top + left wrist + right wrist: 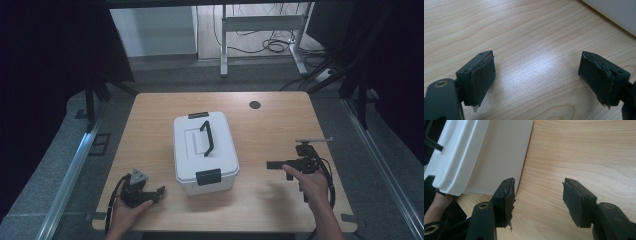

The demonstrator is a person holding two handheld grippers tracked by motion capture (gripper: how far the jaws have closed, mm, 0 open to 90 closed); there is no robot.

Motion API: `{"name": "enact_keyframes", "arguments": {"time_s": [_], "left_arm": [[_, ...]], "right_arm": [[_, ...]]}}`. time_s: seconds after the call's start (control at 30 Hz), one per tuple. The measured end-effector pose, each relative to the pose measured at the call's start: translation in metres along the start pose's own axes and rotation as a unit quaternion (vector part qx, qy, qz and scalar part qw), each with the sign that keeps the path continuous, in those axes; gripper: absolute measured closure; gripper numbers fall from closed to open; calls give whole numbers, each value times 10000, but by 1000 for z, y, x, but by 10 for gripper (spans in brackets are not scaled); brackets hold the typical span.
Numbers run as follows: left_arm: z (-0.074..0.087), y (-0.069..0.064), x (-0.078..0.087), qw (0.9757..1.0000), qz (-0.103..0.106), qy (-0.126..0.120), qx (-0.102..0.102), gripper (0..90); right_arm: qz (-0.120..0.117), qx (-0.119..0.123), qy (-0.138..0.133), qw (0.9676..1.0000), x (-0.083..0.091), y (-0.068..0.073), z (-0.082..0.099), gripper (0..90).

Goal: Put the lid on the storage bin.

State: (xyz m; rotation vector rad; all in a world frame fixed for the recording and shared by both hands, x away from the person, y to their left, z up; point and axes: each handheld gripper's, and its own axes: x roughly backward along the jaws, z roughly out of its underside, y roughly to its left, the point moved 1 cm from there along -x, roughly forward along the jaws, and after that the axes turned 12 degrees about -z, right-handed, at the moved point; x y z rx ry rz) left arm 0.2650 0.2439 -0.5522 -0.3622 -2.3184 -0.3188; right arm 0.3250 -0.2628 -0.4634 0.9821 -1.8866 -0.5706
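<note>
A white lidded storage box [205,152] with a black folding handle [207,138] and black latches stands in the middle of the wooden table [265,125]. My left gripper [160,192] rests near the front left edge, pointing right toward the box's front corner; its jaws stand open over bare wood [536,80], with the box's wall [616,12] at the upper right. My right gripper [274,165] is right of the box and points left at it. Its jaws are open with nothing between them [537,202], and the box's side [491,155] lies just beyond the left jaw.
A dark round cable hole [255,104] sits near the table's far edge. Beyond the table are a grey desk frame [260,22] and cables on the floor. A hand [436,206] shows past the box's lower corner.
</note>
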Motion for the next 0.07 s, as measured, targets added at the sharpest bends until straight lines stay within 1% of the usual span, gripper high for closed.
{"name": "enact_keyframes", "arguments": {"time_s": [0.07], "left_arm": [[0,0,0,10000,0,0,0,141]], "right_arm": [[-3,-8,18,10000,-2,0,0,430]]}}
